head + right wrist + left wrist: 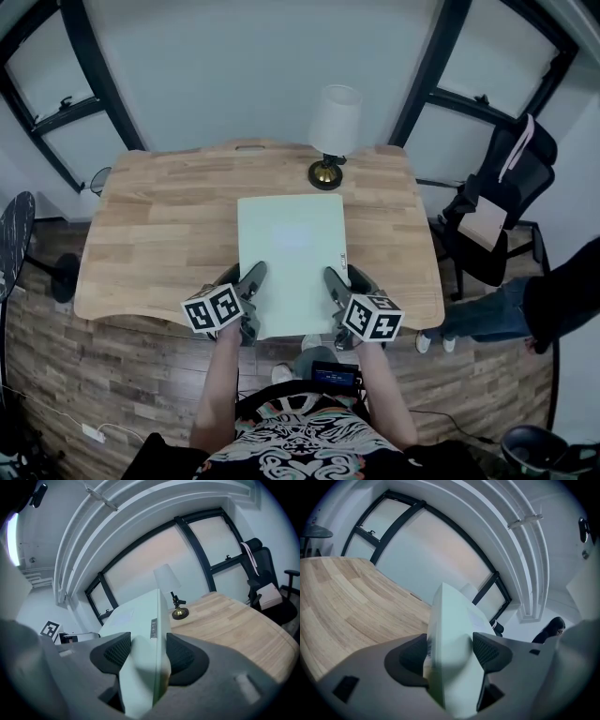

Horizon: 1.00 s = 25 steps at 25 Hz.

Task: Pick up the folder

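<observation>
The folder (291, 248) is a pale green, flat rectangle over the middle of the wooden table (159, 234), its near edge reaching past the table's front edge. My left gripper (248, 283) is shut on its near left corner, and my right gripper (339, 283) is shut on its near right corner. In the left gripper view the folder (452, 620) runs edge-on between the dark pads of the left gripper (450, 651). The right gripper view shows the folder (136, 620) pinched the same way by the right gripper (149, 653). Whether its far edge rests on the table is unclear.
A white-shaded lamp (330, 131) with a brass base stands just beyond the folder's far edge. A black office chair (497, 206) is to the table's right, and a person's legs (487, 314) are nearby. Dark window frames line the back wall.
</observation>
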Available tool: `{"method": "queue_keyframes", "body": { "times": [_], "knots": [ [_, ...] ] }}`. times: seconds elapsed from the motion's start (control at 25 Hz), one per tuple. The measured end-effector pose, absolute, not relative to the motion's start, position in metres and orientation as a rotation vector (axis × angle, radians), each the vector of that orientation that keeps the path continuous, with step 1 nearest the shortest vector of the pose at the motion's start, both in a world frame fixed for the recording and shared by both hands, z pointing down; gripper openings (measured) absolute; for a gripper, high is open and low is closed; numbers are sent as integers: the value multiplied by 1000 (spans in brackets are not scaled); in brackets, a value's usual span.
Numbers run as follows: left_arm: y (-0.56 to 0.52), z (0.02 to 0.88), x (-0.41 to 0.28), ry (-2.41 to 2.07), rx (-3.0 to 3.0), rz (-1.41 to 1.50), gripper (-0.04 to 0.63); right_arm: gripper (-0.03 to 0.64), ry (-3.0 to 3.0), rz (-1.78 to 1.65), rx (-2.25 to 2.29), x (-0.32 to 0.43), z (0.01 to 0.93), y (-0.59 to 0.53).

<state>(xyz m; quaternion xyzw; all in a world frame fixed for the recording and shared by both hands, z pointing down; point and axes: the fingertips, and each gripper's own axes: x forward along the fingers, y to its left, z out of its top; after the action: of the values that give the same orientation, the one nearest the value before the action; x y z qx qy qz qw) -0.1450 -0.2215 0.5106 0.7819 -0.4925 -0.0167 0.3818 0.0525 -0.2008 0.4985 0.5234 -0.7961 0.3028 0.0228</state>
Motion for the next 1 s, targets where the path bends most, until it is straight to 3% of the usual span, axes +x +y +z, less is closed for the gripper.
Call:
{"method": "queue_keyframes", "body": {
  "times": [1.0],
  "knots": [
    [-232,509,-143,-1221,2001,-30,301,230,-2429,949,1660,56,495,-207]
  ]
}}
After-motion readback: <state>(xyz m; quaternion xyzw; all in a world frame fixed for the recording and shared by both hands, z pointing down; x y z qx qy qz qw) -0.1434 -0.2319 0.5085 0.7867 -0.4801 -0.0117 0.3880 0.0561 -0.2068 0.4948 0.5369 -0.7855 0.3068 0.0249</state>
